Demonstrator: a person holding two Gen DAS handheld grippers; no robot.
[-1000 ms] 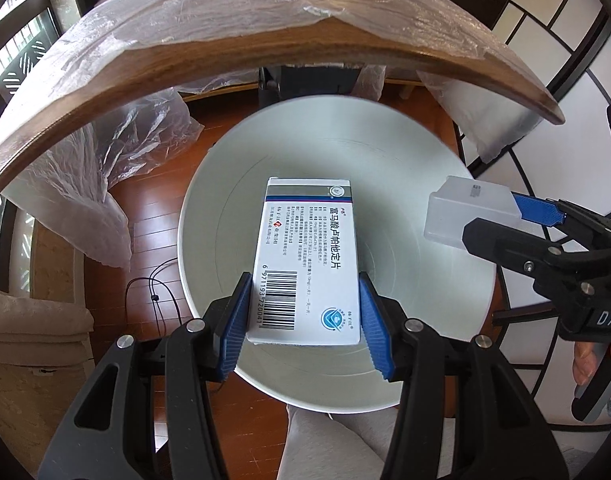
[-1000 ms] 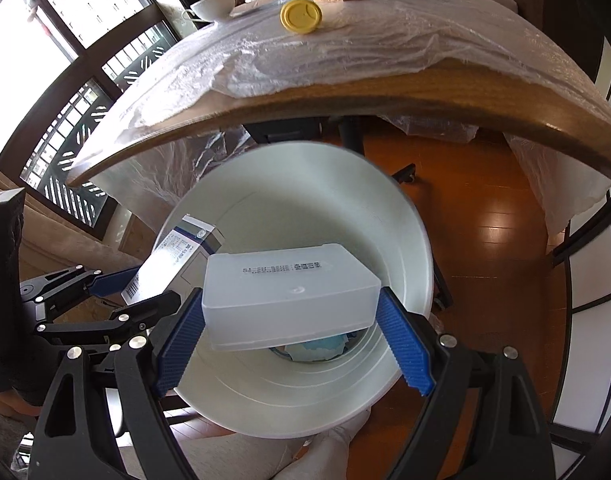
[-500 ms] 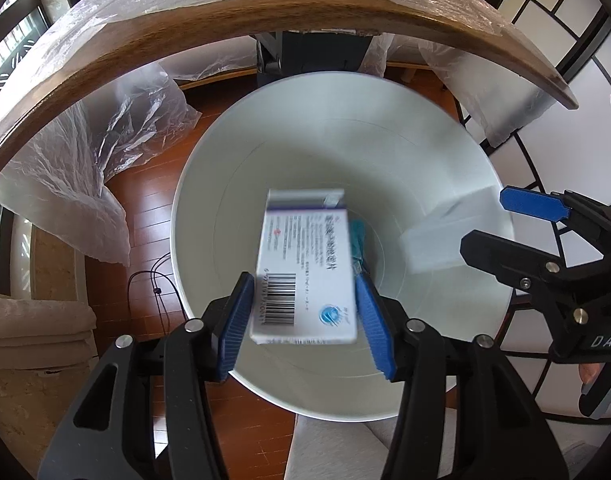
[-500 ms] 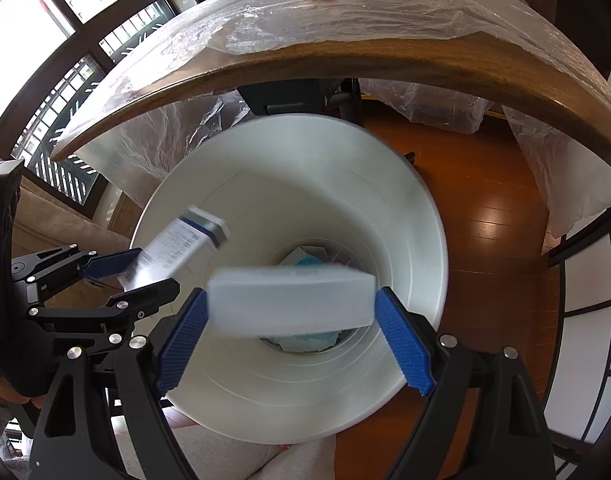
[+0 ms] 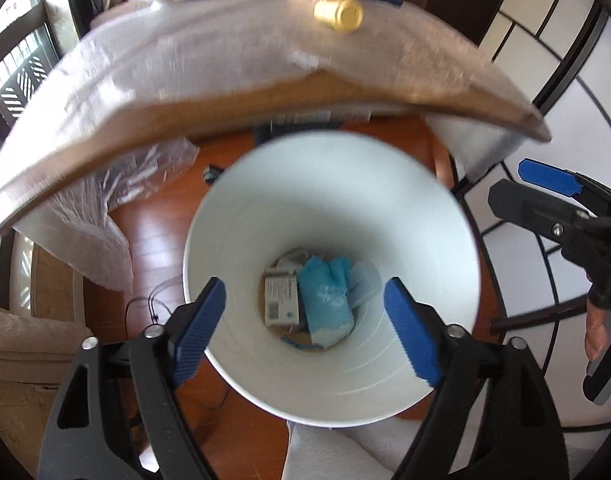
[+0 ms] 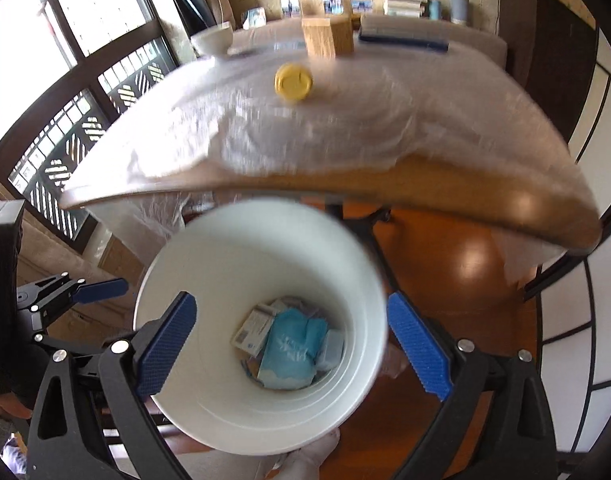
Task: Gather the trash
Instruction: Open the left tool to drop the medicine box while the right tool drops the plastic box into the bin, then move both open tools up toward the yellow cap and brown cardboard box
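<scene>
One white bin [image 5: 329, 208] stands under one table [image 6: 445, 184]. In it lie one printed carton [image 5: 281, 298], one blue packet [image 5: 325, 300] and one pale plastic box [image 5: 363, 284], perhaps more beneath. On the table: one yellow bottle [image 6: 293, 82], one wooden block [image 6: 327, 36], one white cup [image 6: 212, 38].

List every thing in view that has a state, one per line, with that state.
left gripper: open, nothing between its pads, jaws just opened.
right gripper: open, empty, jaws just opened.
white bin: upright on the floor, uncovered, trash at the bottom.
medicine box: lying in the bin.
blue packet: lying in the bin beside the box.
yellow bottle: on its side on the table.
white cup: upright on the table.
</scene>
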